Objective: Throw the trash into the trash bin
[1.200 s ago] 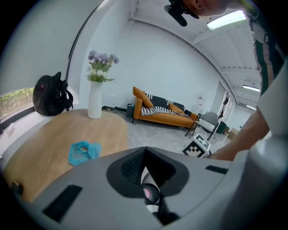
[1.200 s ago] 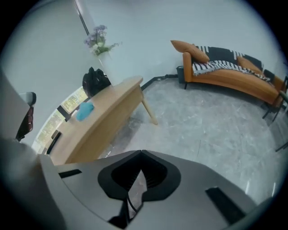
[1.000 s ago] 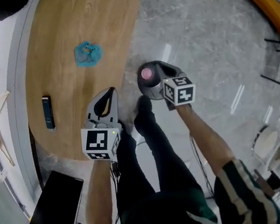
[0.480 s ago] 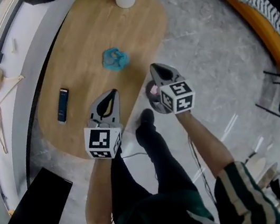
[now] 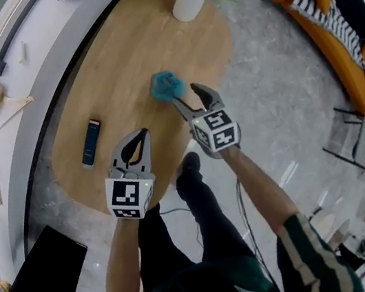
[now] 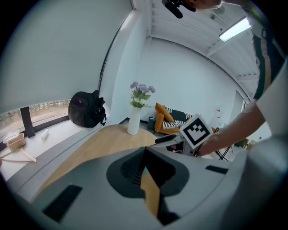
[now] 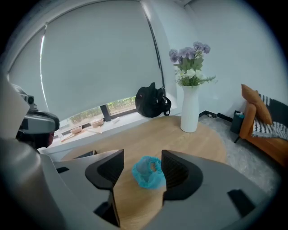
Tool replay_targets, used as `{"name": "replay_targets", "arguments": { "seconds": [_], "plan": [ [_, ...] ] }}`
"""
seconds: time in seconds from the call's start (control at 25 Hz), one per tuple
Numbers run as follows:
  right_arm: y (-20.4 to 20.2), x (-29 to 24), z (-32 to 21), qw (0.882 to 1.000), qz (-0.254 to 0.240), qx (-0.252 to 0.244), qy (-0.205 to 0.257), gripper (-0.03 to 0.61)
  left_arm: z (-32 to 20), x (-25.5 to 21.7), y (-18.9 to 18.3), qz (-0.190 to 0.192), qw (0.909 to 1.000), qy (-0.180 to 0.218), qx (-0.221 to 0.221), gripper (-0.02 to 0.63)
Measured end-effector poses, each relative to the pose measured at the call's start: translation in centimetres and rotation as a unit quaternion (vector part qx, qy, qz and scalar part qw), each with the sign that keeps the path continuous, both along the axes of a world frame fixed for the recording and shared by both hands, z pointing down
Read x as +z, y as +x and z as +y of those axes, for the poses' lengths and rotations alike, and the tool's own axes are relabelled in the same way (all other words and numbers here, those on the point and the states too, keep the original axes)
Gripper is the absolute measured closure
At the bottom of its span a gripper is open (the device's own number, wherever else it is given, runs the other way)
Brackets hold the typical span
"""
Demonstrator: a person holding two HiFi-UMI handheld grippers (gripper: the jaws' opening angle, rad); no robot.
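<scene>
A crumpled blue piece of trash (image 5: 167, 86) lies on the oval wooden table (image 5: 120, 69). My right gripper (image 5: 186, 97) hovers just short of it, over the table's near right edge. Its jaws are opening. In the right gripper view the blue trash (image 7: 148, 172) sits on the wood ahead, in line with the gap of the right gripper (image 7: 142, 156), and neither pad touches it. My left gripper (image 5: 140, 134) hangs shut and empty over the table's front edge; in its own view the left gripper (image 6: 145, 150) shows only a sliver of wood between the pads. No trash bin is in view.
A white vase with flowers (image 5: 188, 1) stands at the table's far end, and a dark remote (image 5: 90, 143) lies at its left. A black backpack (image 7: 153, 101) rests on the window ledge. An orange sofa (image 5: 325, 4) stands to the right and a black panel (image 5: 32, 287) at the lower left.
Both grippers have moved away from the dark bin on the floor and up over the table toward the blue trash. The right gripper's jaws have parted.
</scene>
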State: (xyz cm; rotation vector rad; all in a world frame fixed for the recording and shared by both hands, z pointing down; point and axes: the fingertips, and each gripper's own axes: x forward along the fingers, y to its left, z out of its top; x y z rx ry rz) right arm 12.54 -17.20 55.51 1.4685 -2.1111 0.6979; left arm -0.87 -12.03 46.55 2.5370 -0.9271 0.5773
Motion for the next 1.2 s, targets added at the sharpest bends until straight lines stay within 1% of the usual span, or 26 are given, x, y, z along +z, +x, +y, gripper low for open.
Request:
{"name": "replay_targets", "arguments": {
  "seconds": [0.2,0.36,0.44,0.56,0.6,0.68,0.8,0.92,1.04,1.08,1.12,1.2],
  "plan": [
    [-1.3,4.5,-1.3,0.996,0.056,-0.041,-0.053,0.301,-0.2,1.1,-2.4,0.0,0.9999,-0.013,-0.009,0.615],
    [-1.8,8.6,-2.2,0.989,0.082,-0.06,-0.107,0.282,-0.1,2.2,-3.8,-0.002,0.9996,-0.024,-0.018,0.615],
    [-2.3,10.0,-2.3,0.984,0.097,-0.078,-0.129,0.273,0.0,2.8,-4.5,-0.004,0.9993,-0.029,-0.021,0.615],
    [-2.6,12.0,-2.3,0.971,0.143,-0.13,-0.145,0.258,0.4,3.6,-5.2,-0.008,0.9989,-0.039,-0.023,0.615],
    [-2.5,12.6,-2.4,0.967,0.153,-0.139,-0.151,0.256,0.5,3.9,-5.4,-0.009,0.9988,-0.041,-0.024,0.615],
    [-2.2,13.7,-2.6,0.963,0.158,-0.137,-0.17,0.255,0.6,4.4,-5.9,-0.011,0.9985,-0.046,-0.027,0.615],
    [-2.3,15.0,-2.3,0.963,0.15,-0.116,-0.192,0.256,0.9,5.2,-6.4,-0.011,0.9979,-0.054,-0.034,0.615],
    [-2.3,15.4,-2.1,0.964,0.159,-0.101,-0.188,0.258,1.1,5.8,-6.5,-0.012,0.9977,-0.059,-0.032,0.615],
    [-3.1,15.3,-1.4,0.962,0.158,-0.113,-0.191,0.262,0.9,6.0,-6.5,-0.013,0.9977,-0.059,-0.031,0.615],
    [-3.5,15.3,-1.0,0.96,0.159,-0.122,-0.195,0.276,0.8,6.0,-6.5,-0.012,0.9977,-0.059,-0.031,0.615],
    [-3.7,15.3,-0.6,0.957,0.167,-0.132,-0.198,0.318,0.7,6.1,-6.5,-0.012,0.9977,-0.059,-0.031,0.615],
    [-3.8,15.2,-0.1,0.95,0.192,-0.147,-0.197,0.551,0.5,6.1,-6.3,-0.012,0.9979,-0.057,-0.029,0.615]
  ]
}}
